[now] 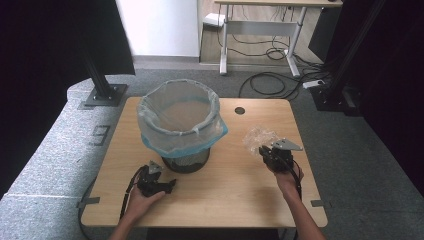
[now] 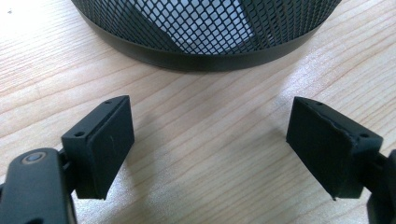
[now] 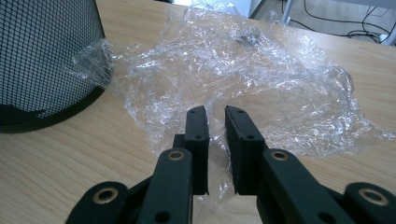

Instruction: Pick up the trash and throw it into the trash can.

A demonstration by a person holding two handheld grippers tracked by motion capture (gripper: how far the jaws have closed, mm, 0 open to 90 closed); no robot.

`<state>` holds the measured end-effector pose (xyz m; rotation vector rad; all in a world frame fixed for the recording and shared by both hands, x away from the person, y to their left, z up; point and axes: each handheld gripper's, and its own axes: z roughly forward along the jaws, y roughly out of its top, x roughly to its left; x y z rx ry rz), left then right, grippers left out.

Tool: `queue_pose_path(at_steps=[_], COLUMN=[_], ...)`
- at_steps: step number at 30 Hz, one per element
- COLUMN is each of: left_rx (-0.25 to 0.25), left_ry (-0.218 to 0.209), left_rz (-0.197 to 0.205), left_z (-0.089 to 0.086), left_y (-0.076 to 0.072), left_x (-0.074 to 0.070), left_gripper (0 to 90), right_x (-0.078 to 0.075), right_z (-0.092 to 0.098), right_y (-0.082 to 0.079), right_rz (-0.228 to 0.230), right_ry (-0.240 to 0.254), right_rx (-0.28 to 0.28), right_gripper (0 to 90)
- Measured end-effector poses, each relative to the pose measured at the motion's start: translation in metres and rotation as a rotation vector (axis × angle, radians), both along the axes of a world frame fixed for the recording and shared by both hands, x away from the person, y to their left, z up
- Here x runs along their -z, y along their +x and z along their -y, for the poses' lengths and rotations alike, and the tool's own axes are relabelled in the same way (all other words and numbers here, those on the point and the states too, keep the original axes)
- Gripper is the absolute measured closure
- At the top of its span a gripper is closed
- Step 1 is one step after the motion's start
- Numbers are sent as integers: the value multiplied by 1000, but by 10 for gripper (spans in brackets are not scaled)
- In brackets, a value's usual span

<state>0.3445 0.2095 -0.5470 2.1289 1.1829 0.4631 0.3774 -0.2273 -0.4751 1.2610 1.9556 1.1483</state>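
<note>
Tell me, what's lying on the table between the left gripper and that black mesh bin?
Nothing: in the left gripper view, bare wooden table runs from the open left gripper to the foot of the mesh bin.

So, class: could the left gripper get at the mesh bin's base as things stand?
Probably yes: the left gripper is open, and bare table lies between it and the bin.

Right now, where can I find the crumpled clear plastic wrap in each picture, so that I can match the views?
High view: the plastic wrap lies right of centre, at the right gripper.
Left gripper view: not in it.
Right gripper view: it spreads across the centre, its near edge pinched between the jaws.
Shared landmark: the black mesh bin, at centre in the high view, top in the left gripper view, far left in the right gripper view.
</note>
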Motion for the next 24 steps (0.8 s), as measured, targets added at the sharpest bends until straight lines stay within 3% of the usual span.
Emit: queue_pose_path(at_steps=[18, 24], left_rx=[3, 11], left_ry=[0, -2], left_rz=[0, -2], left_z=[0, 1], left_y=[1, 3], left_x=[0, 0], left_gripper=[149, 149], right_x=[-7, -12], right_z=[-2, -14], right_y=[-4, -2], right_rz=[8, 32], right_ry=[44, 41], right_rx=[12, 1], right_gripper=[790, 790])
